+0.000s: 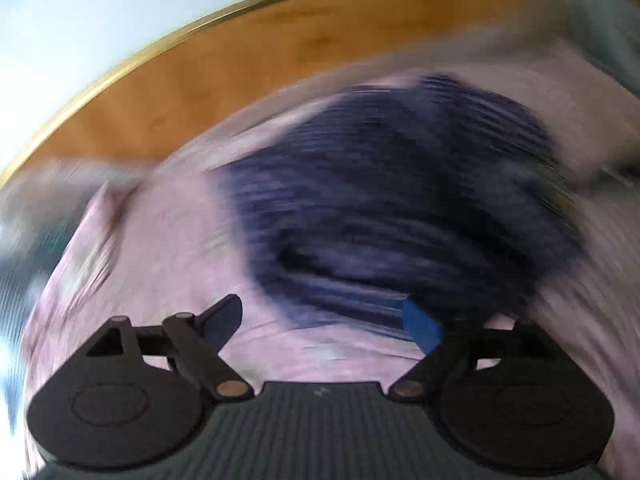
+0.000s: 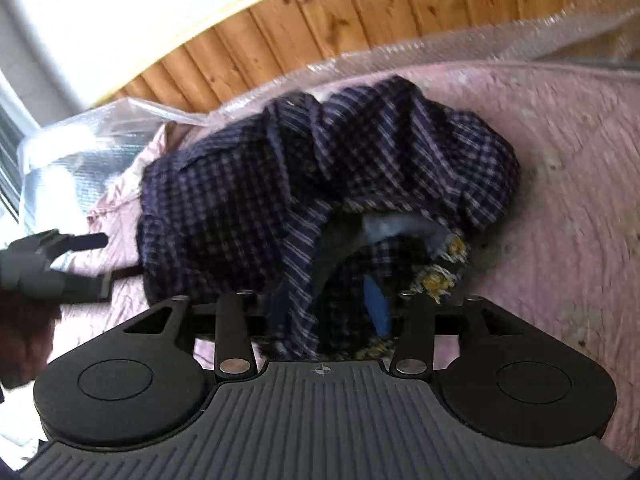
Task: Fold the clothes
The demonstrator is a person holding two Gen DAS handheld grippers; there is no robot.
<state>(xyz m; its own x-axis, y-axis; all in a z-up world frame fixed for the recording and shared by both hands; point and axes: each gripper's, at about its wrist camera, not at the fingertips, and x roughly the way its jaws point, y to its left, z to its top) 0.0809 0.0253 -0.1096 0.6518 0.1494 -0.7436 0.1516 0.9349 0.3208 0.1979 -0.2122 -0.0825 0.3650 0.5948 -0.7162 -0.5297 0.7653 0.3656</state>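
A dark blue checked shirt (image 2: 320,168) lies crumpled on a pink bedspread (image 2: 560,200). My right gripper (image 2: 328,312) is shut on a bunched fold of the shirt. Cloth drapes over its left finger, and only the blue pad (image 2: 376,308) of the right one shows. A yellowish patterned piece (image 2: 440,276) peeks from under the shirt beside it. The left wrist view is motion-blurred: the shirt (image 1: 392,208) lies just ahead of my left gripper (image 1: 320,320), which is open over bare bedspread (image 1: 160,240). From the right wrist view, the left gripper (image 2: 108,258) is open at the shirt's left edge.
A wooden panelled board (image 2: 360,12) with a gold rim rises behind the bed. Clear bubble-wrap plastic (image 2: 80,148) lies along the far and left edges of the bedspread. A hand (image 2: 24,332) holds the left gripper. There is bare bedspread to the right of the shirt.
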